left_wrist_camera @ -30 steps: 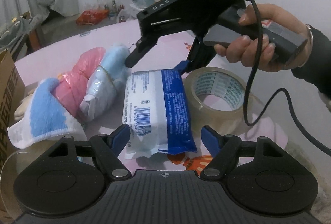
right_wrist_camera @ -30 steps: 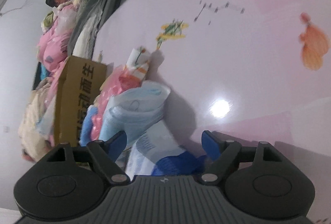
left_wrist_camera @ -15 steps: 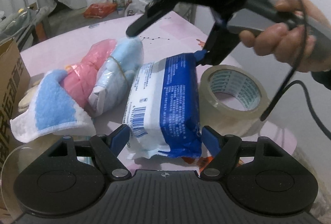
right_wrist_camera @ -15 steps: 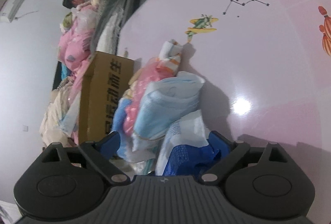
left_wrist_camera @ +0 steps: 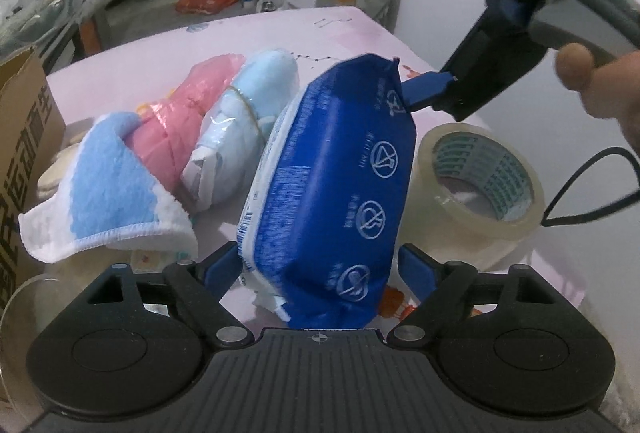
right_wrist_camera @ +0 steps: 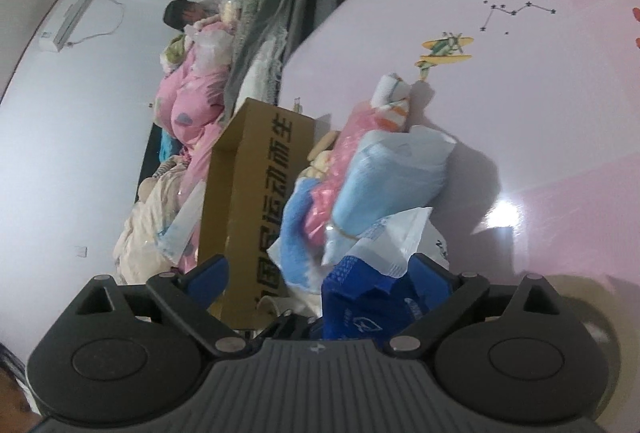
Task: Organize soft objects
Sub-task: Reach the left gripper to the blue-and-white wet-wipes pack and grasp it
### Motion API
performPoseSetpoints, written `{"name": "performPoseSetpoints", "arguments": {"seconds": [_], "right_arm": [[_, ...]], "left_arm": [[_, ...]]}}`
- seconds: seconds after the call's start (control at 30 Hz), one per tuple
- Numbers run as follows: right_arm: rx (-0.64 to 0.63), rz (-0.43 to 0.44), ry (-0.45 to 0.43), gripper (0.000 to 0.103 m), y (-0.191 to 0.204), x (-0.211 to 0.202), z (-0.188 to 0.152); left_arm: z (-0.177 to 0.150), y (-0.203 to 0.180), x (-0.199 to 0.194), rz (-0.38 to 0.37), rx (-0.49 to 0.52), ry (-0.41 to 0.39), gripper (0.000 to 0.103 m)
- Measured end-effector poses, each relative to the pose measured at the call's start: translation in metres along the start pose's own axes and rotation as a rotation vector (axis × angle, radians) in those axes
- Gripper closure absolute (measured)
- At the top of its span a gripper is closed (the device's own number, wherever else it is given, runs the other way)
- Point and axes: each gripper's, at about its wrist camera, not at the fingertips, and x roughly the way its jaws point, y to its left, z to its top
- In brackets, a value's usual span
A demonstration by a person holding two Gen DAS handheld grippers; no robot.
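Both views are fisheye cameras, each mounted on a hand-held gripper and looking forward along its own jaws. The left wrist camera tilts steeply down at the pink surface (left_wrist_camera: 352, 29), very near the blue wipes pack (left_wrist_camera: 336, 169), which stands on edge and fills the middle. The right wrist camera is rolled sideways, so the surface (right_wrist_camera: 560, 105) rises like a wall behind the same pack (right_wrist_camera: 360, 297) — seen from its far end, very close. Both views share the pack, the bagged towels (left_wrist_camera: 244, 117) (right_wrist_camera: 392, 181) beside it and the cardboard box (left_wrist_camera: 24, 137) (right_wrist_camera: 256, 193) beyond them.
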Motion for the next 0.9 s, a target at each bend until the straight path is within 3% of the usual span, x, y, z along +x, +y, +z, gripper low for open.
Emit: {"name": "performPoseSetpoints", "arguments": {"seconds": [0.2,0.27,0.4,0.77,0.9], "right_arm": [[0.014,0.062,-0.030,0.018,0.004,-0.001,-0.011],[0.021,0.079,-0.039,0.018,0.003,-0.002,-0.013],[0.030,0.092,-0.059,0.018,0.002,-0.004,-0.016],[0.053,0.135,-0.099,0.018,0.002,-0.017,-0.044],[0.043,0.135,-0.125,0.018,0.013,-0.026,-0.060]], "left_arm": [[0.000,-0.002,0.003,0.032,0.001,0.009,0.017],[0.001,-0.001,0.004,0.040,-0.005,0.005,0.022],[-0.001,0.000,-0.001,0.076,-0.015,-0.006,0.042],[-0.013,-0.008,-0.020,0.047,-0.008,0.012,0.045],[-0.018,-0.006,-0.033,-0.018,-0.040,0.013,0.045]]}}
